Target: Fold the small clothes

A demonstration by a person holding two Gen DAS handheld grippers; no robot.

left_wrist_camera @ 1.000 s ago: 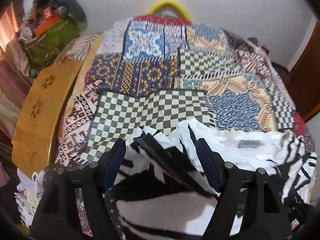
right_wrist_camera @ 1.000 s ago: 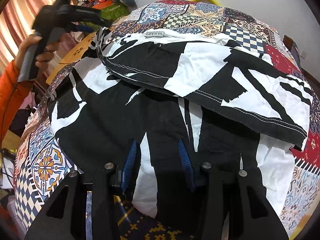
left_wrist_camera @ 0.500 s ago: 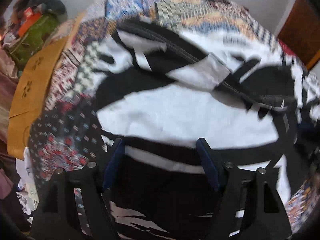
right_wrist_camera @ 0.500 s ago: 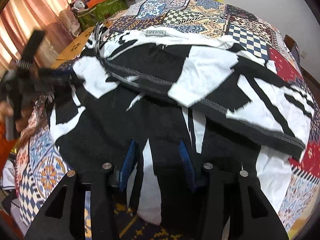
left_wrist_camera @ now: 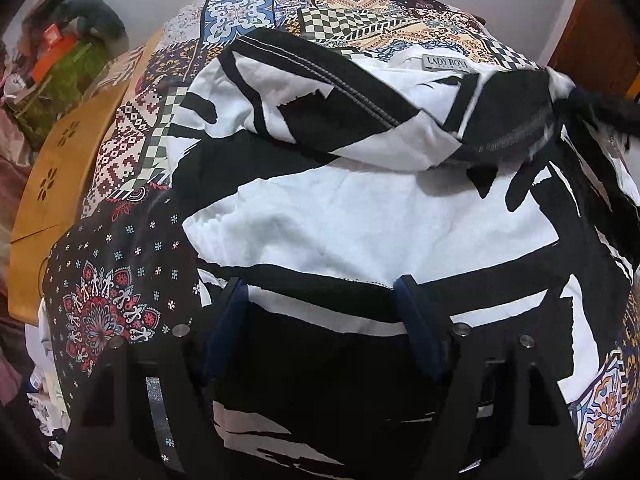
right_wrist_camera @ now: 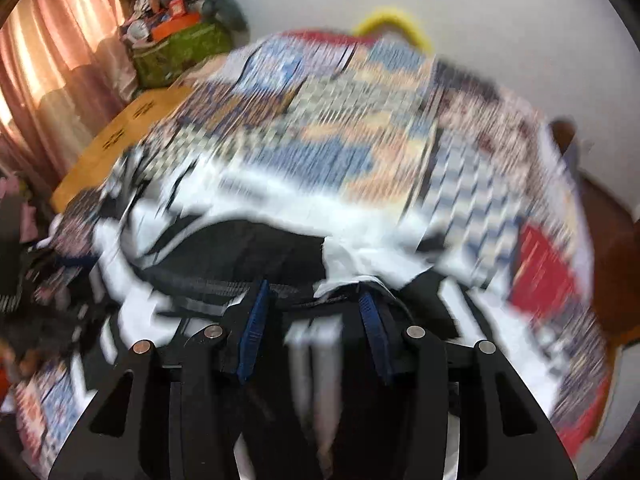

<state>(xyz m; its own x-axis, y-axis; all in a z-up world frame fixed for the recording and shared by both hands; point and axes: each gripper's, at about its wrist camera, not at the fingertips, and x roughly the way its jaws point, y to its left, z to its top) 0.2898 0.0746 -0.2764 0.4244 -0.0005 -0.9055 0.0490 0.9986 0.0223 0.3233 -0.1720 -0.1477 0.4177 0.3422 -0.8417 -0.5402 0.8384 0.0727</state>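
A black-and-white patterned garment (left_wrist_camera: pixel 360 216) lies on the patchwork bedspread (left_wrist_camera: pixel 132 248), its top part folded over, with a grey neck label (left_wrist_camera: pixel 446 62) showing. My left gripper (left_wrist_camera: pixel 320 292) is open and empty above the garment's lower part. In the left wrist view my right gripper (left_wrist_camera: pixel 600 108) shows blurred at the garment's far right corner, pinching the folded edge. The right wrist view is motion-blurred; the right gripper (right_wrist_camera: pixel 314 298) has the garment's hem (right_wrist_camera: pixel 224 284) bunched between its fingers.
A wooden board (left_wrist_camera: pixel 60 160) lies along the bed's left side. A green bag with clutter (left_wrist_camera: pixel 60 76) stands at the back left, curtains (right_wrist_camera: pixel 48 80) beside it. A yellow hoop (right_wrist_camera: pixel 394 24) leans against the white wall. A wooden door (left_wrist_camera: pixel 592 40) is at the right.
My left gripper let go of the folded top edge and drew back toward the garment's lower part. My right gripper moved forward to the folded edge at the right and lifts it.
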